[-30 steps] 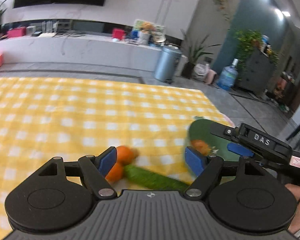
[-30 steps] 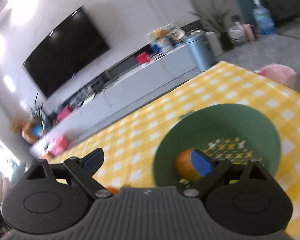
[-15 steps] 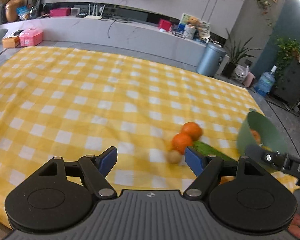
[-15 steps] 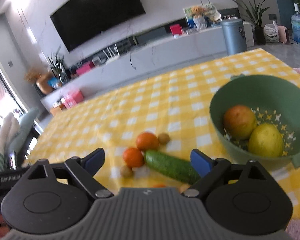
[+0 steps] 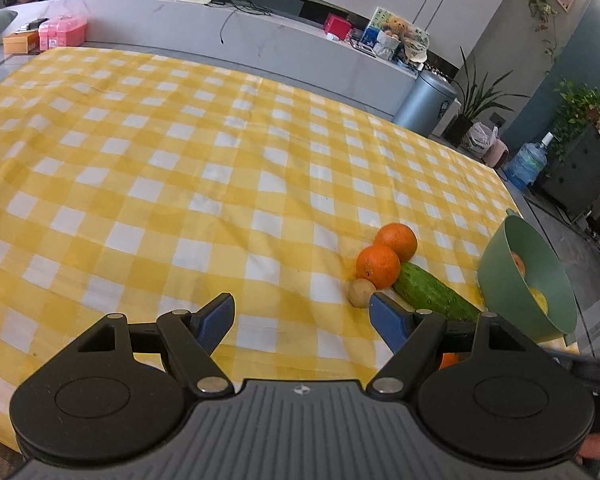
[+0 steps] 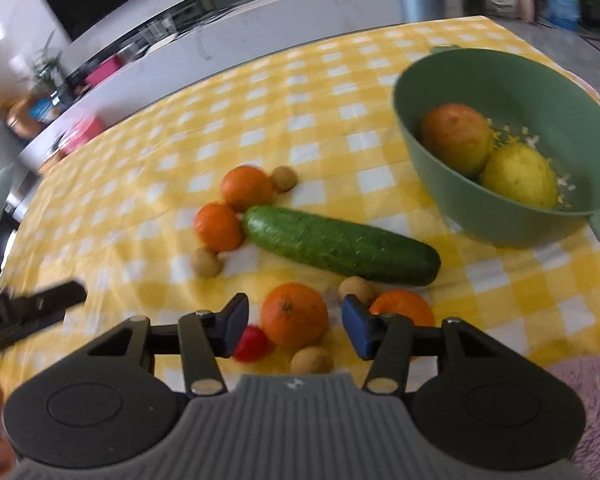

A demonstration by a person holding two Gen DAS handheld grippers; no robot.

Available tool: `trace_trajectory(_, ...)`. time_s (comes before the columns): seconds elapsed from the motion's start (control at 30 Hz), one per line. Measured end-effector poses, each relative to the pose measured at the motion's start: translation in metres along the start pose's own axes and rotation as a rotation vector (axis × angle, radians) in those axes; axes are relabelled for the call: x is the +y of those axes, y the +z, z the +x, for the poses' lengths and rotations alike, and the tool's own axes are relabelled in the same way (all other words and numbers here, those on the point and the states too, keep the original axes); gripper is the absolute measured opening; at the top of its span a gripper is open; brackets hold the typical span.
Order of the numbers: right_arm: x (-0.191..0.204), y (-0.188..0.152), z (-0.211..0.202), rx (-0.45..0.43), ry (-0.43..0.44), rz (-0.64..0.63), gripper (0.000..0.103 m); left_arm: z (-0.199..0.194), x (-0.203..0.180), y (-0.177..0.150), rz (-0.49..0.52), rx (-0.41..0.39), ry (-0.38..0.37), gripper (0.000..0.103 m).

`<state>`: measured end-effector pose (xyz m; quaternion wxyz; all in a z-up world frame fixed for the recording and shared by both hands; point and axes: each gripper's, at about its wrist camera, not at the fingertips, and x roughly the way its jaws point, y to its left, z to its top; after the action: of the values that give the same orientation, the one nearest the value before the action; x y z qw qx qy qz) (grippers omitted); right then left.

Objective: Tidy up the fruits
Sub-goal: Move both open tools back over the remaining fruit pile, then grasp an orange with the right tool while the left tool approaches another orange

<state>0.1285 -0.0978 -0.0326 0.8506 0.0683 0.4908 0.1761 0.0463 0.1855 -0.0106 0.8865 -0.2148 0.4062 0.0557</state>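
On the yellow checked cloth [image 6: 340, 60] lies a cucumber [image 6: 340, 244] with several oranges and small brown fruits around it. My right gripper [image 6: 295, 325] hangs low over the nearest orange [image 6: 294, 316]. Its jaws are closing, with that orange between them and a gap on each side. A red cherry tomato [image 6: 252, 344] sits by the left finger. The green bowl [image 6: 500, 228] on the right holds an orange-brown fruit [image 6: 456, 138] and a lemon [image 6: 520, 176]. My left gripper [image 5: 302, 318] stands open over bare cloth, left of two oranges [image 5: 396, 241], the cucumber [image 5: 432, 296] and the bowl [image 5: 500, 280].
A pink fluffy thing [image 6: 588, 400] lies at the cloth's near right edge. Beyond the table run a long white counter [image 5: 260, 36], a grey bin [image 5: 428, 104], plants and a water bottle [image 5: 526, 164]. The cloth stretches wide to the left and far side.
The right gripper has come down from over the bowl to the near orange and its jaws have narrowed. The left gripper has drawn back and left of the fruit, still open.
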Motion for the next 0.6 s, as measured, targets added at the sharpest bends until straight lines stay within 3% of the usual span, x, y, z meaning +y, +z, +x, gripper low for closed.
trace_trajectory(0.23,0.006,0.010,0.026,0.103,-0.006,0.042,0.051,0.003,-0.008,-0.005,0.057,0.019,-0.035,0.090)
trace_trajectory(0.3,0.011,0.012,0.031,0.108,-0.057,0.030,0.048,0.002,-0.011,-0.006,0.078,0.016,-0.045,0.090)
trace_trajectory(0.6,0.020,0.012,0.048,0.147,-0.100,0.002,0.044,0.006,-0.009,-0.006,0.071,0.030,-0.054,0.090)
